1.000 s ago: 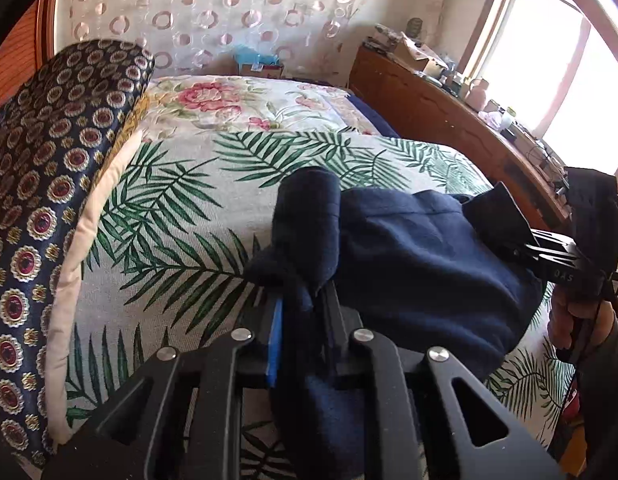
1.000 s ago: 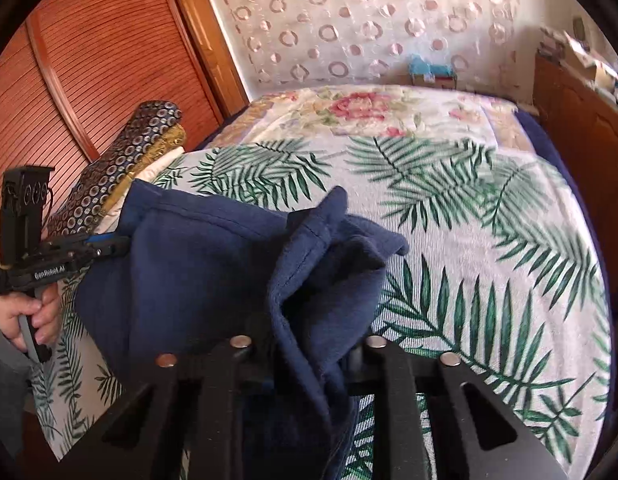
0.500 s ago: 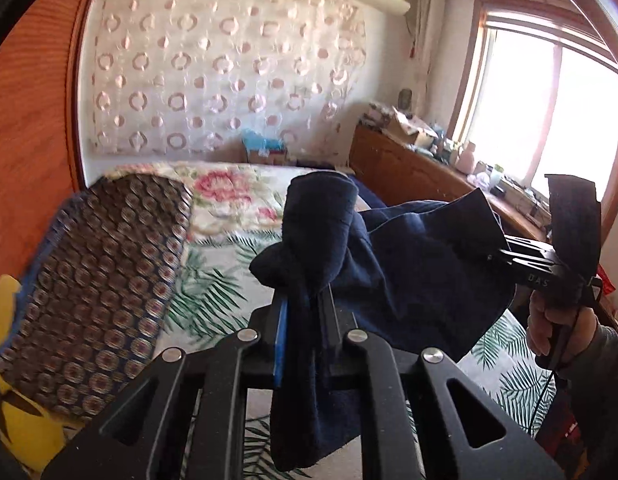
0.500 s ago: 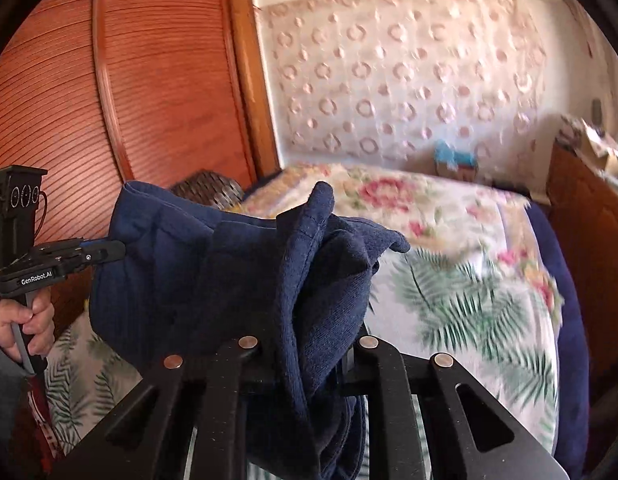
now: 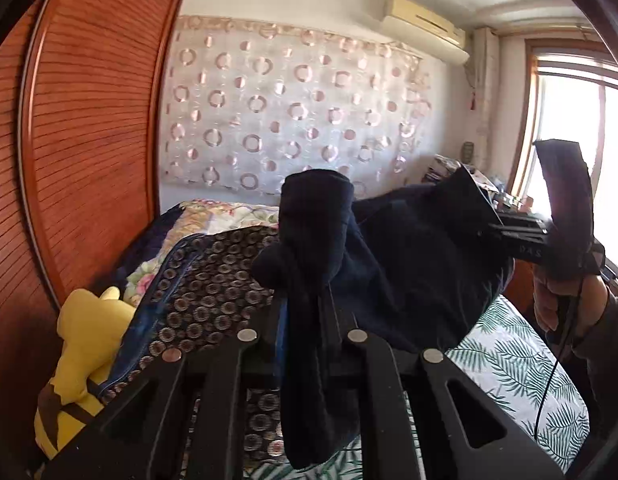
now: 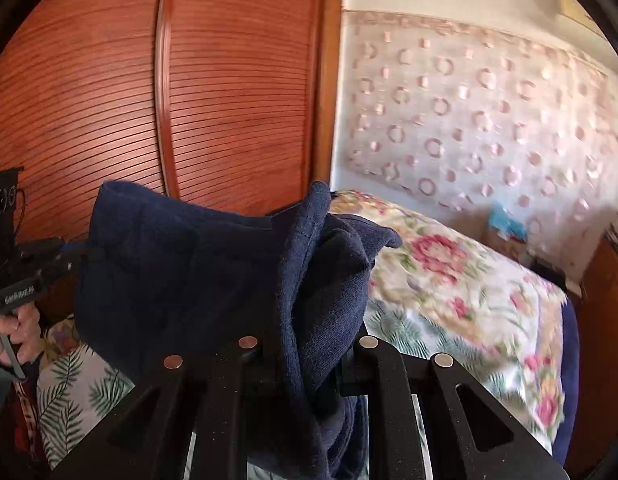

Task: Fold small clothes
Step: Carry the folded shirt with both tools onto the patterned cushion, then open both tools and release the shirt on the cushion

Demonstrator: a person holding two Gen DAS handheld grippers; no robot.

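Observation:
A navy blue garment [image 5: 409,272] hangs in the air above the bed [image 5: 509,360], stretched between both grippers. My left gripper [image 5: 305,308] is shut on one bunched corner, which sticks up past its fingers. In the right wrist view my right gripper [image 6: 309,360] is shut on the other bunched edge of the garment [image 6: 181,272]. Each gripper shows in the other's view: the right gripper [image 5: 489,228] at the right, the left gripper [image 6: 81,256] at the left, each held by a hand. The garment's lower part droops out of sight.
A folded dark patterned quilt [image 5: 197,292] and a yellow plush toy [image 5: 81,344] lie at the bed's left side by the wooden wardrobe [image 6: 149,100]. A floral cover [image 6: 449,280] spreads toward the ringed curtain [image 5: 289,120]. A bright window [image 5: 569,140] is at the right.
Both grippers have risen with the navy garment, lifting it off the palm-leaf cover. Both views have swung up, from the bed to the wall and wardrobe. The grips stay the same.

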